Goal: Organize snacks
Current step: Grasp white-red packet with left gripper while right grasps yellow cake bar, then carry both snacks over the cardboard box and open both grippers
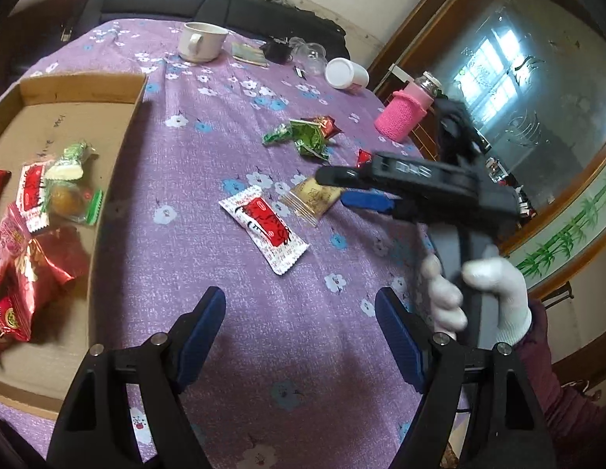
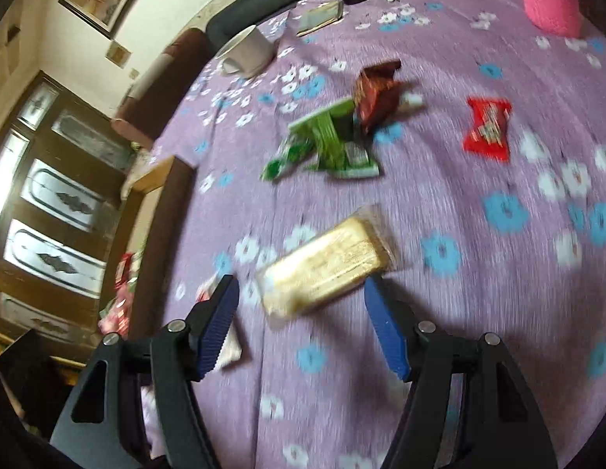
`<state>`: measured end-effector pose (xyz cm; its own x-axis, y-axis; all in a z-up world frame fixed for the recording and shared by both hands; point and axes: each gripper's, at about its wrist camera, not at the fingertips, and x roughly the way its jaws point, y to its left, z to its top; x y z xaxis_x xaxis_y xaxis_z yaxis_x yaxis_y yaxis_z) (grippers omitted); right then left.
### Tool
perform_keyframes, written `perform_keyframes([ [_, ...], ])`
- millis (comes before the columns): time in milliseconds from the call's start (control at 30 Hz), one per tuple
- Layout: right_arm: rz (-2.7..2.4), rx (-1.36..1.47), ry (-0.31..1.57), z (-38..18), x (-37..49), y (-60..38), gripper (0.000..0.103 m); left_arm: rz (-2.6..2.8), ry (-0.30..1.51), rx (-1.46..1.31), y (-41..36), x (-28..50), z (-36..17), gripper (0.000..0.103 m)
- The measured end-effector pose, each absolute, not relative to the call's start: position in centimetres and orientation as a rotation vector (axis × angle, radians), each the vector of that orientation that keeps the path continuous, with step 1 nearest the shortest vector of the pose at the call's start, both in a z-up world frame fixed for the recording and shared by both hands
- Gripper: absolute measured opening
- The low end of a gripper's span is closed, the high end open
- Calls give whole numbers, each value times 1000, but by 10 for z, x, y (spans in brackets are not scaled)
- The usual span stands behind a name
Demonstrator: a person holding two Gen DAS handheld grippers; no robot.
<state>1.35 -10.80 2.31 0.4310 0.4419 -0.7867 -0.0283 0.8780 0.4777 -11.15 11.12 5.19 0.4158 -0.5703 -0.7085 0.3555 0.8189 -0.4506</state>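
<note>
My left gripper [image 1: 303, 336] hangs open over the purple flowered cloth [image 1: 232, 125], nothing between its blue pads. A red-and-white snack packet [image 1: 263, 230] lies just ahead of it. Beside that packet lies a gold packet [image 1: 312, 197], with my right gripper [image 1: 338, 189] over its right end, held by a white-gloved hand [image 1: 482, 297]. In the right wrist view the right gripper [image 2: 303, 312] stands open; the gold packet [image 2: 326, 265] lies flat just ahead of its tips, untouched. Green wrappers [image 2: 322, 144], a brown-red wrapper [image 2: 377, 93] and a red candy [image 2: 486, 125] lie farther off.
A shallow cardboard box [image 1: 84, 86] at the left holds several snacks. At the far edge stand a white mug [image 1: 201, 41], a tipped white jar [image 1: 345, 72] and a pink knitted bottle [image 1: 400, 115]. The table's edge runs down the right side.
</note>
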Motion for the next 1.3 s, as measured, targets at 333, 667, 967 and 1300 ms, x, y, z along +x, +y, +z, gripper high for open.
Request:
perform_keyframes([
  [333,143,-62,1052,19,35,-49,56,-561,1003,-236,106,-105,52,79],
  [667,175,72,1001,21,-15,-112,36,-501,1075,-154,70,-58,28,79],
  [967,224,187,962,19,-36,-129,36,-466,982,50,47,-45,21,31],
  [1300,279,241,938,27,-43,-126,36,-486,959,-126,88,-52,28,26],
])
